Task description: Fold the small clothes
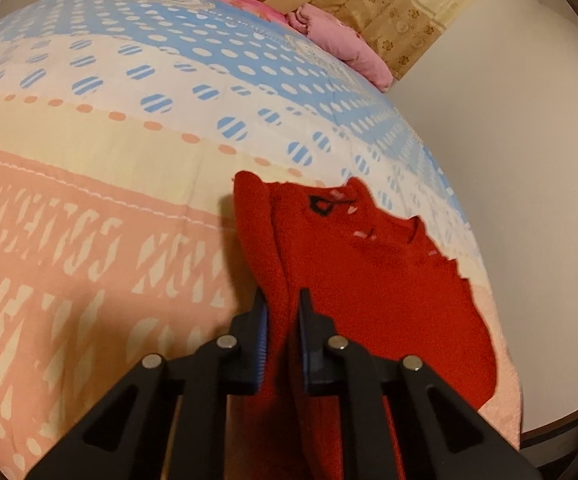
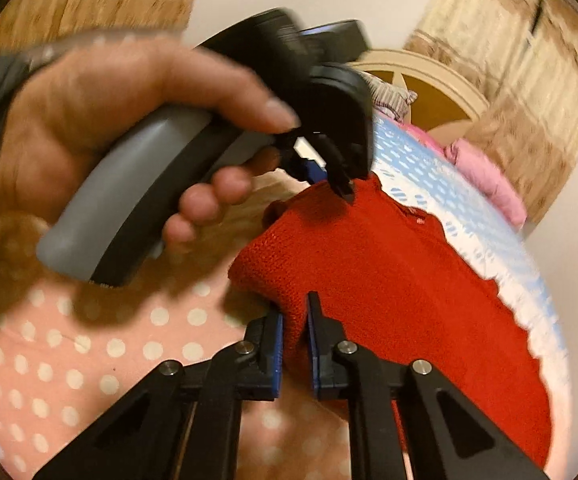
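So this is mid-fold on a small red knit sweater (image 1: 369, 264) lying on the bed (image 1: 89, 208), over the pink and blue patterned quilt. The left gripper (image 1: 281, 320) is clamped on a bunched edge of the sweater, with red knit pinched right between the blue pads (image 1: 260, 344). The right gripper (image 2: 293, 328) is clamped on a near corner of the same sweater, fabric filling the gap between its fingers. In the right wrist view you can also see the person's left hand (image 2: 101, 128) holding the other tool, its tips touching the sweater's far edge.

My take on doing this step well: keep both grips tight and move the two held points together at the same height, so the knit carries over flat instead of sagging in the middle. Line the edge up with the opposite side before letting go. The right view is blurry, so slowing down wouldn't hurt.
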